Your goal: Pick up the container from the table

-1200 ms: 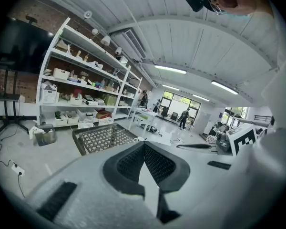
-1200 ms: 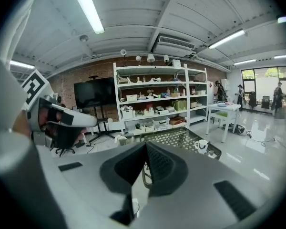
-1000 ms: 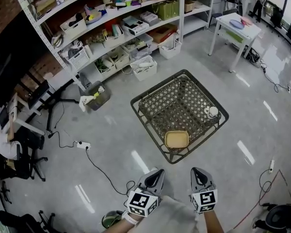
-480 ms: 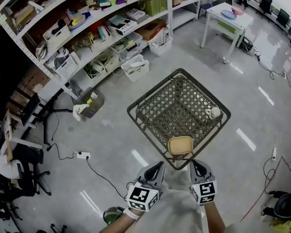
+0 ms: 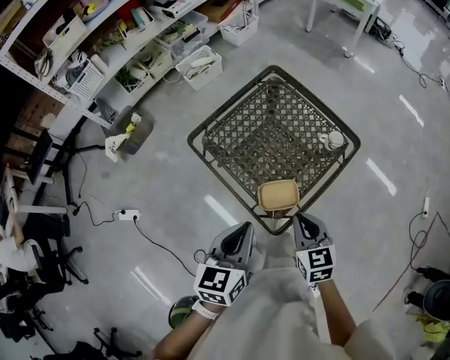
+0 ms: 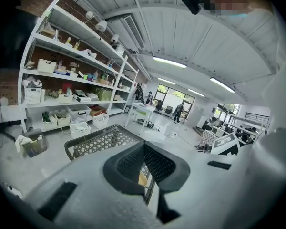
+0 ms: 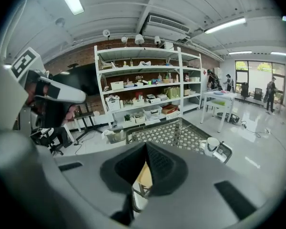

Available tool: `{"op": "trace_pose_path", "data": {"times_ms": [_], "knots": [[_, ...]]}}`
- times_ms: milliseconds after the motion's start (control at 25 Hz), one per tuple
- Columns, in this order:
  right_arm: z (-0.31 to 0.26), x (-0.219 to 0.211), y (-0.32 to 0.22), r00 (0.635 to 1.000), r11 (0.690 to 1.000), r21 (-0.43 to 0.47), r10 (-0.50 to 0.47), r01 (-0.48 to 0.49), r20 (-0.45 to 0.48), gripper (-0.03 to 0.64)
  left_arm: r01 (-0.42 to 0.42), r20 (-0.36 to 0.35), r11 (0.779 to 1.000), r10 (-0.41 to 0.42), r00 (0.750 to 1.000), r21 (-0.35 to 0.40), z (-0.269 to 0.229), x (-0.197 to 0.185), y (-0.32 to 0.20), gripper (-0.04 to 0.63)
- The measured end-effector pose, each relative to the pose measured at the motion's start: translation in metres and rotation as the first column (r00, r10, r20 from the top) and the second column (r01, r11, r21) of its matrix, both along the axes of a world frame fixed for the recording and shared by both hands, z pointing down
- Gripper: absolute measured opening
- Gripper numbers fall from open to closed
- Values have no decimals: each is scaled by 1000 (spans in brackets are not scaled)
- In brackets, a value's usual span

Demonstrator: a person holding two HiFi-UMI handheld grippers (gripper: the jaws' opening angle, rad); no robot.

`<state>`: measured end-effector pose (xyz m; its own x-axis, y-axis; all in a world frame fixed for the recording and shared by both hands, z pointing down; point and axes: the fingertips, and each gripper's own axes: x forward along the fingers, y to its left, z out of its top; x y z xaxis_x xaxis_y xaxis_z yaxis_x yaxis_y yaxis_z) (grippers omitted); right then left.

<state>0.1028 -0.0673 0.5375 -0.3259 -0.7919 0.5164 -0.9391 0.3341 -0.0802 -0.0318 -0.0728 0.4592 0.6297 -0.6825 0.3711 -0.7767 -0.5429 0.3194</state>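
Hidden/partial: in both gripper views the container [image 6: 141,178] shows only as a tan sliver below the closed tips. Whether it holds anything cannot be told. Person's forearms are cut off at the head view's lower edge.

Counts: 1 container, 1 cup, 1 lattice table, 2 grippers.

Container [image 5: 278,195]: sits on the table [image 5: 270,141] at its near corner, ahead of and between the two grippers, touching neither.

Cup [image 5: 332,139]: white, on the table near the right corner, well apart from the container.

Left gripper [image 5: 244,229]: fingers pressed together, nothing between them; held over the floor, short of the table.

Right gripper [image 5: 301,220]: fingers pressed together, empty; tip near the table's near edge.
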Motion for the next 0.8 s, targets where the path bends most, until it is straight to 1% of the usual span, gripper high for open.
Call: {"op": "trace_pose_path", "data": {"times_ms": [160,320,400,480,560,800], "knots": [[21,7,-7,1000,999,-42,17,-17,-6,18,10,15,1000,-9,1000,-24,5,0,0,23],[54,12,-29,1000,998,-64,28,-29,-11,20,19,28,999,-18,999,-26,15,-3,-12,23],[71,14,-32,999,995,-96,38,-39,-15,25,24,33,999,-22,999,-38,19,-5,-12,23],[87,16,-35,999,991,-123,49,-50,-18,34,27,39,999,-25,999,-47,21,-7,-11,23],[100,20,-38,998,988,-141,57,-60,-26,72,29,44,998,-27,999,-54,23,-7,-10,23],[137,33,-46,996,977,-193,83,-88,-35,78,34,55,997,-30,998,-75,31,-2,-4,23]]}}
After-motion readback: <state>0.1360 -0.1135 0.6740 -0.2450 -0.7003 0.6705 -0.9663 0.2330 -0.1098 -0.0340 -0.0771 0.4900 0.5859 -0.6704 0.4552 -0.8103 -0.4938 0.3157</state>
